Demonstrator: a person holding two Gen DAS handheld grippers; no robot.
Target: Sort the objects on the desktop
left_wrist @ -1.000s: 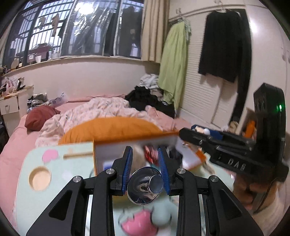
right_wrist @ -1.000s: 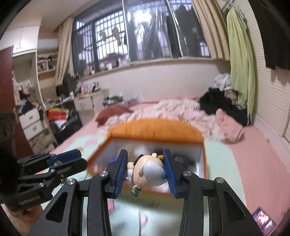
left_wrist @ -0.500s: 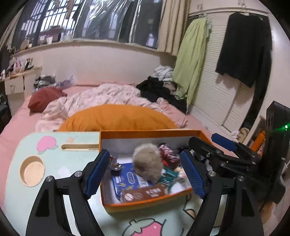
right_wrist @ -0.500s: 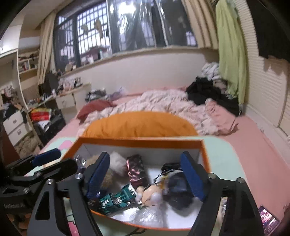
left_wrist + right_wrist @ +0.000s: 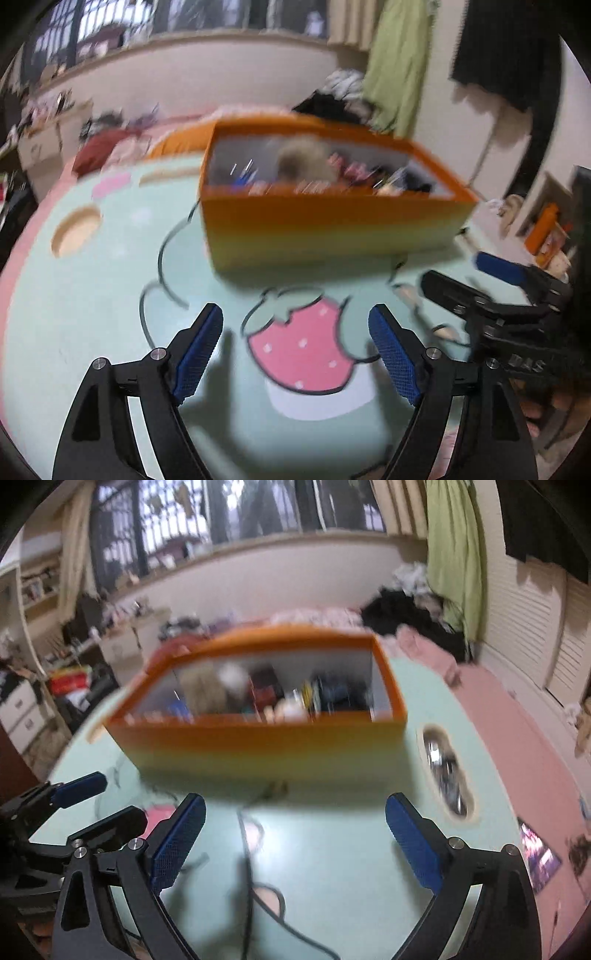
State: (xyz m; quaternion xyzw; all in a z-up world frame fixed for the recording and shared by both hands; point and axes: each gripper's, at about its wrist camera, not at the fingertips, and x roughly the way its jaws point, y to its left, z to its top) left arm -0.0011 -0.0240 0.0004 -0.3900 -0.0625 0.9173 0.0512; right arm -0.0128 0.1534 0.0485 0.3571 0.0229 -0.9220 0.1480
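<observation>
1. a mint-green desk with a strawberry print (image 5: 110,295) stands by a bed.
2. the orange cardboard box (image 5: 325,225), full of small items, sits mid-desk.
3. left gripper (image 5: 295,350) fingers wide, empty; right gripper (image 5: 295,845) fingers opening, empty.
4. risk: a low gripper could nudge the box.

Dim indoor light; both views motion-blurred, worst on the orange cardboard box (image 5: 332,221) at centre. Fisheye bending, dark corners. Soft shadows on pale green tabletop (image 5: 351,867).

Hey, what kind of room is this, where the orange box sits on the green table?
Most likely a bedroom: a bed with pink bedding, clothes hanging on the wall, and a big window.
</observation>
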